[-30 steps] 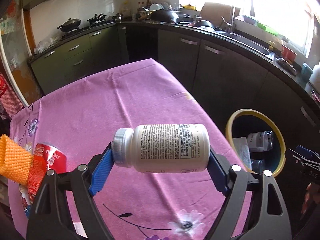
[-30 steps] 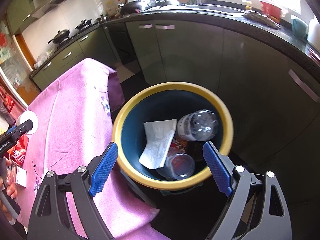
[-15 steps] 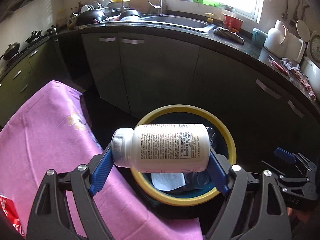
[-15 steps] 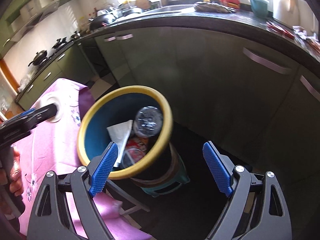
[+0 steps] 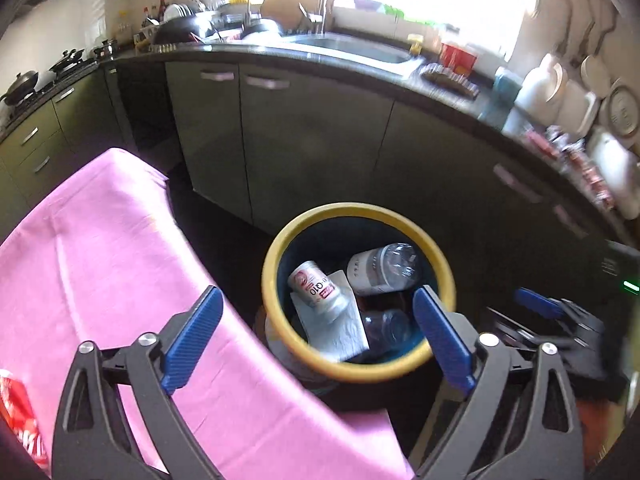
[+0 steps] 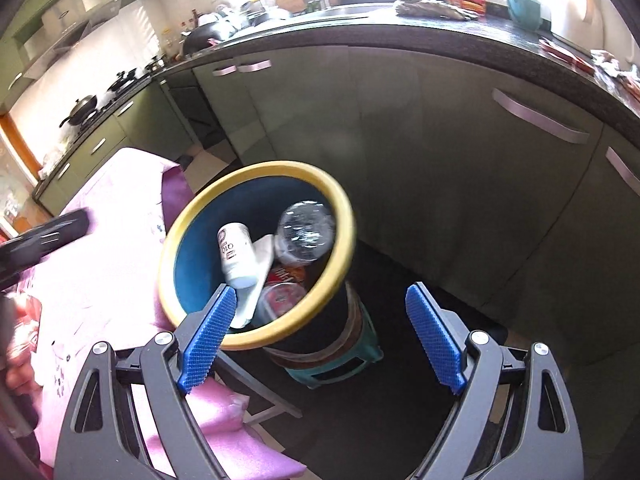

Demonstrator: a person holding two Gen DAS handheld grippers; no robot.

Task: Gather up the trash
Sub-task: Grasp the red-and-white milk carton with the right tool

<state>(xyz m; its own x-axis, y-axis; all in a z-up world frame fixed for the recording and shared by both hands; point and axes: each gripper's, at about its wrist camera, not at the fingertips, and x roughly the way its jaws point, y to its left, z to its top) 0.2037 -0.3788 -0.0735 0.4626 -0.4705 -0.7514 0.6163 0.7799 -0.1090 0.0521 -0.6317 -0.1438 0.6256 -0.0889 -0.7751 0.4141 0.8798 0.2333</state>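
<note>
Yellow-rimmed and dark blue inside, the trash bin (image 5: 276, 256) stands on a small stool (image 6: 340, 354) just beside the far corner of my surface, which is covered with a pink cloth (image 5: 104, 248). My left tool (image 5: 316, 336) hangs above the bin with its blue pads (image 5: 192, 334) spread wide; the jaws have just been opening, and nothing sits between them now. The white supplement bottle (image 5: 316, 286) lies inside the bin, on its side, resting on a crumpled white paper napkin (image 5: 340, 332). Its red-and-white label faces up. Next to it in the bin, toward the cabinet side, lies a clear plastic bottle (image 5: 384, 268), and a clear plastic cup (image 5: 386, 326) sits lower down against the near wall. From the right wrist view I can also make out a red wrapper (image 6: 288, 274) under the bottles.

My right tool (image 6: 320, 330) is held on the other side of the bin from the surface, over the dark floor, its jaws wide apart and gripping nothing; its left pad overlaps the bin's near rim in that view. A red drink can (image 5: 18, 412) shows at the near left edge of the cloth, well apart from the bin. Green kitchen cabinets (image 6: 400, 128) with a dark countertop run behind the bin.
</note>
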